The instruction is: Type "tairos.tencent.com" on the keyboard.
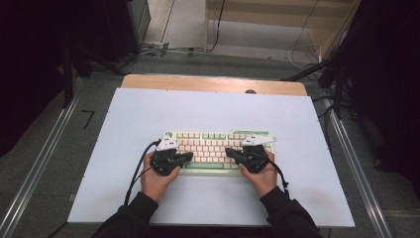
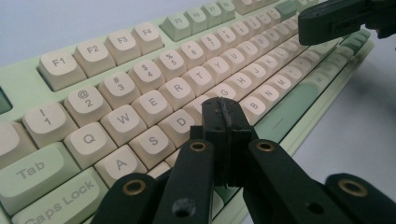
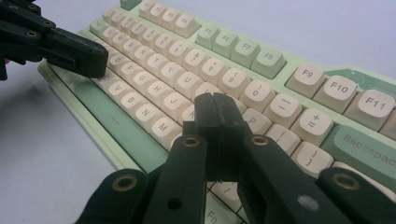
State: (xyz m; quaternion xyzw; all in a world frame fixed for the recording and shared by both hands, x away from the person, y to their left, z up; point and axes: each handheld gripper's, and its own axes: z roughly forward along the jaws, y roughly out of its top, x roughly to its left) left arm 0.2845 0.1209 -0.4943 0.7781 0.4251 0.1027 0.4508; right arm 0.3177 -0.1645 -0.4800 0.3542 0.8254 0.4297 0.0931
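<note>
A pale green keyboard (image 1: pixel 218 147) with cream keys lies on the white mat near the person's side. My left gripper (image 1: pixel 187 156) hovers over its left half with jaws shut and nothing between them. In the left gripper view its tip (image 2: pixel 223 107) hangs over the keys around D and F of the keyboard (image 2: pixel 140 93). My right gripper (image 1: pixel 229 151) is over the right half, also shut and empty. Its tip (image 3: pixel 215 103) sits near the L and P keys of the keyboard (image 3: pixel 261 93). The two tips point at each other, apart.
The white mat (image 1: pixel 148 114) covers a wooden table whose edge (image 1: pixel 213 82) shows at the back. Metal rails (image 1: pixel 49 144) run along both sides. Cables and dark stands crowd the floor at the far side.
</note>
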